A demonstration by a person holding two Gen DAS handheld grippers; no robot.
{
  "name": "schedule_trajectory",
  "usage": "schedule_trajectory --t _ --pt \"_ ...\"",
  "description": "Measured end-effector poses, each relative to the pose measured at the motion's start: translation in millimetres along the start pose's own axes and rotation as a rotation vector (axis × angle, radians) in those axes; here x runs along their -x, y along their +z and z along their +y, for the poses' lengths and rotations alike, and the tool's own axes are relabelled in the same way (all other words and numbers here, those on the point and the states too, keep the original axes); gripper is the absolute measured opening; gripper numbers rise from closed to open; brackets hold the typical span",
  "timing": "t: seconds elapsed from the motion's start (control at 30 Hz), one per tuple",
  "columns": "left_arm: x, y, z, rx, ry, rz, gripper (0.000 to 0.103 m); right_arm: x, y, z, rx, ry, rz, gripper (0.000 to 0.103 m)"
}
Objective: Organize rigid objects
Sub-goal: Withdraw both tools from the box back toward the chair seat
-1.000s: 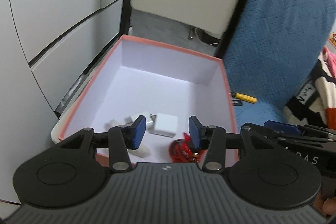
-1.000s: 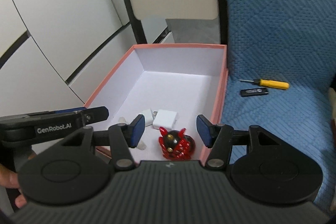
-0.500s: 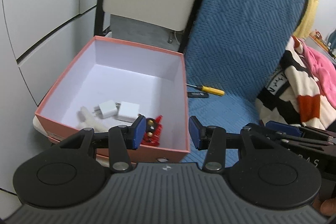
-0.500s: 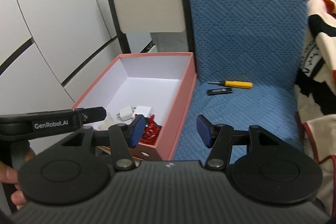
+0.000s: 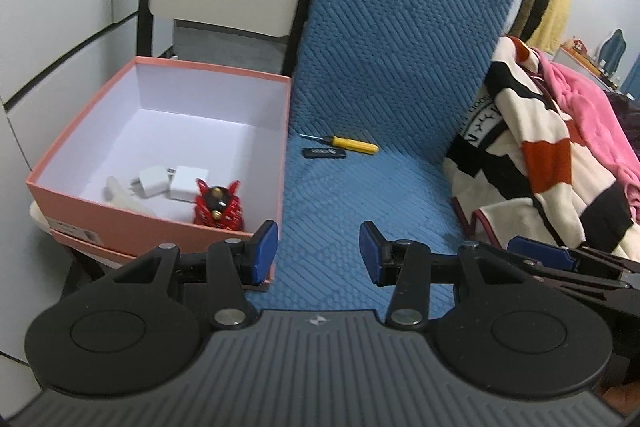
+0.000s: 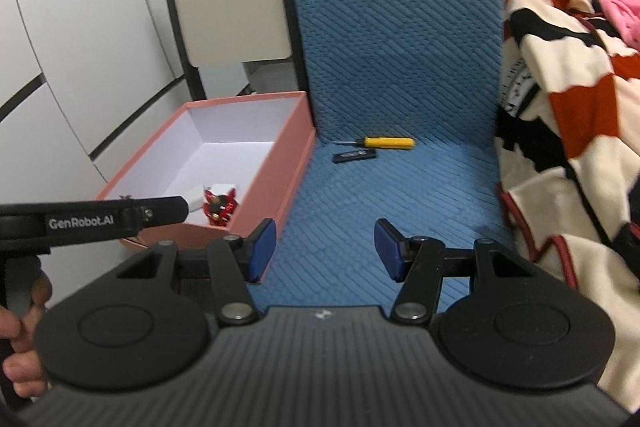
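Over the blue quilted seat cushion (image 5: 360, 187), both grippers, the left gripper (image 5: 318, 253) and the right gripper (image 6: 325, 250), jaws spread and empty, had swung away from the pink cardboard box (image 5: 160, 227) toward the 2 items left, the yellow-handled screwdriver (image 6: 384, 142) and the black flat stick (image 6: 355, 156).

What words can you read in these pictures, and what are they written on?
"GenRobot.AI": white letters on the side of the left gripper, seen in the right wrist view.
Black letters on the striped blanket: only bits show among the folds, not readable.
White sticker on the front of the pink box: too small to read.
Pale marking on the small black stick beside the yellow screwdriver: too small to read.
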State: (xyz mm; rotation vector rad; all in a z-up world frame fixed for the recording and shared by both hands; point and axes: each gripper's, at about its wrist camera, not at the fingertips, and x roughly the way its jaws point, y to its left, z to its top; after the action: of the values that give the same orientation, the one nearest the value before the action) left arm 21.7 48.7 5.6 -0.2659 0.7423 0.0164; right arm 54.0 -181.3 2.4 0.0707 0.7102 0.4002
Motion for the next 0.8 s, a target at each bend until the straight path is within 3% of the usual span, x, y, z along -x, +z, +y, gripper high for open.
schedule_trajectory --t 0.37,0.8 --pt "-9 -27 -29 -0.030 -0.025 0.011 0.051 15 -35 -36 -0.016 -0.049 -0.014 0.057" --pt "-49 -39 -50 -0.113 -0.022 0.030 0.051 -3 -62 -67 -0.043 -0.071 -0.006 0.057"
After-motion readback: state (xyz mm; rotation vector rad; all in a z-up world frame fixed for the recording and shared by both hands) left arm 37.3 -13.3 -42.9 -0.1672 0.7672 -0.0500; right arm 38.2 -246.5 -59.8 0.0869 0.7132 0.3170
